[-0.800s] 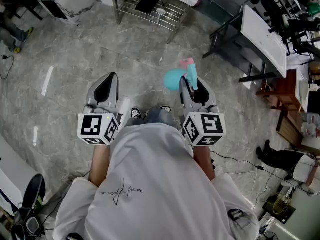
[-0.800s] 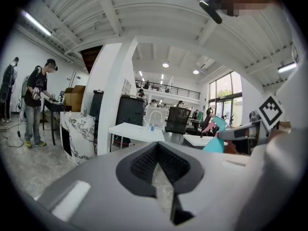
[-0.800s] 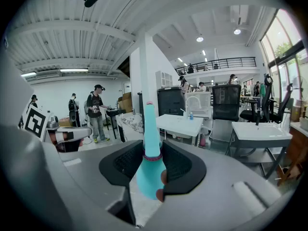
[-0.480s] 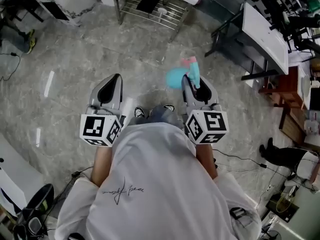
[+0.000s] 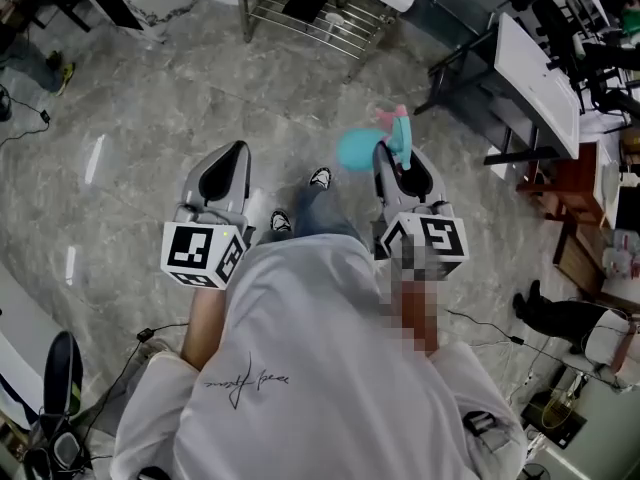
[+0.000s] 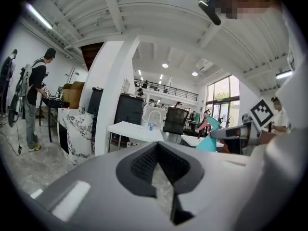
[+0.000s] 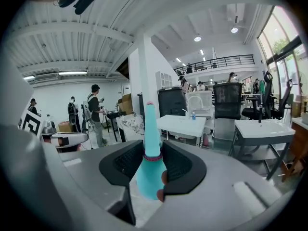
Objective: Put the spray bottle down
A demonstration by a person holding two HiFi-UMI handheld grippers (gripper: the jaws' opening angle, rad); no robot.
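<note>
Grips the teal spray bottle (image 7: 150, 177) by the neck in the right gripper (image 7: 148, 148), beside the clenched, empty left gripper (image 6: 157, 146), high over the floor (image 5: 150, 138), likely awaiting a resting surface

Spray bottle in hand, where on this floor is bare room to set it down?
The widest bare floor lies left of the left gripper, between it and the wire rack. Straight ahead of the spray bottle is a smaller bare patch. The right side is crowded with a white desk and cables.
</note>
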